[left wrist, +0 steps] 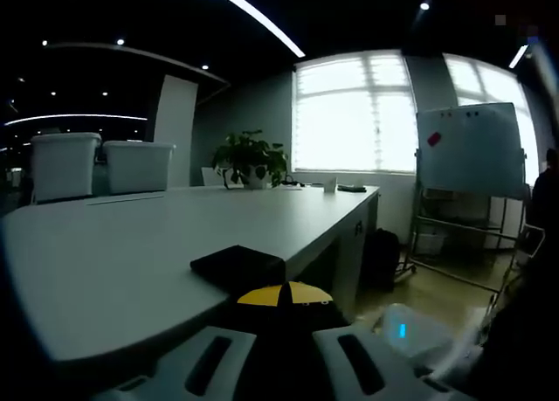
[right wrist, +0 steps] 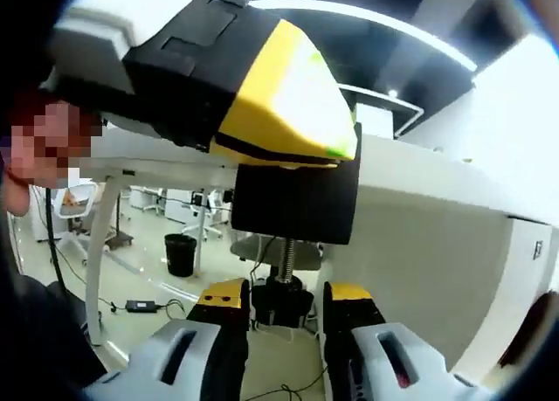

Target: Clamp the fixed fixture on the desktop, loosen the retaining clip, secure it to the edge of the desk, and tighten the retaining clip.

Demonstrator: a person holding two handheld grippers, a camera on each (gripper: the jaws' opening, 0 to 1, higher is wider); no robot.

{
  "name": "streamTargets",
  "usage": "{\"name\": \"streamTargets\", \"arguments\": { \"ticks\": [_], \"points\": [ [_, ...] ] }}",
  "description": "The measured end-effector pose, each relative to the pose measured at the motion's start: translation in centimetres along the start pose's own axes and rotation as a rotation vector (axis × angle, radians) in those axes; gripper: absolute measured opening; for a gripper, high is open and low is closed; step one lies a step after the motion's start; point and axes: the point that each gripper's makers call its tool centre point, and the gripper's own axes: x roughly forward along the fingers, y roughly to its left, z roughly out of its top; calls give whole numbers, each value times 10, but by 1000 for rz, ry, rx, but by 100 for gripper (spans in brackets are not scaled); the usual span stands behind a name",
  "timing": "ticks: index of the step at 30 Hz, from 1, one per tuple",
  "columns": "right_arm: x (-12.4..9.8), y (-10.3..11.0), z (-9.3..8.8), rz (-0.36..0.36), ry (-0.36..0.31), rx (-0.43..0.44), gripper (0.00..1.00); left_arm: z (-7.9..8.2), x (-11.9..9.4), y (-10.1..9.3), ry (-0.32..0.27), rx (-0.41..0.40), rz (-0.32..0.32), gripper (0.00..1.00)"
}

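A black clamp fixture (left wrist: 238,268) sits on the near edge of the grey desk (left wrist: 131,244) in the left gripper view. My left gripper (left wrist: 284,298), its yellow tips together, looks shut on the fixture from the edge side. In the right gripper view the left gripper (right wrist: 271,113) comes in from the upper left and holds the fixture's black back plate (right wrist: 295,198) against the desk edge (right wrist: 419,178). A threaded screw (right wrist: 284,257) hangs below the plate and ends in a black knob (right wrist: 279,298). My right gripper (right wrist: 286,303) is closed around that knob from below the desktop.
Two white bins (left wrist: 65,163) and a potted plant (left wrist: 251,159) stand at the desk's far side. A whiteboard (left wrist: 470,148) stands to the right, with a dark bag (left wrist: 380,257) on the floor. Under the desk are a black waste bin (right wrist: 181,254) and cables (right wrist: 140,306).
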Motion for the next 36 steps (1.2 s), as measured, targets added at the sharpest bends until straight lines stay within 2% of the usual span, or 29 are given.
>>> {"name": "streamTargets", "arguments": {
  "ticks": [3,7,10,14,16,19,21,22,23,24,27,31,32,36],
  "points": [
    [-1,1,1,3,-4,-14,29,0,0,0,-1,1,3,1],
    [-1,3,1,21,2,-101,27,0,-1,0,1,1,8,1],
    [0,3,1,56,17,-80,26,-1,-1,2,0,-1,11,1],
    [2,8,1,174,11,-61,26,-1,-1,3,1,-3,14,1],
    [3,9,2,232,8,-90,25,-2,-1,4,1,-4,16,1],
    [0,11,1,341,5,-14,25,-3,0,5,0,-6,20,1],
    [-2,12,3,408,-13,-64,25,-3,0,5,0,-3,22,1],
    [-2,15,2,455,2,-6,25,-3,0,6,2,-6,23,1],
    [-2,16,2,479,2,5,25,-3,0,6,3,-8,23,1],
    [-2,17,4,525,-17,-30,25,-3,0,6,3,-11,25,1],
    [-4,20,4,603,-48,-41,25,-3,1,6,5,-12,33,1],
    [-5,23,6,709,-71,23,25,-3,1,6,16,-12,38,1],
    [-6,24,6,737,-78,62,25,-3,1,6,18,-10,39,1],
    [-6,26,3,812,-59,156,25,-4,2,6,25,-6,45,1]
  ]
}}
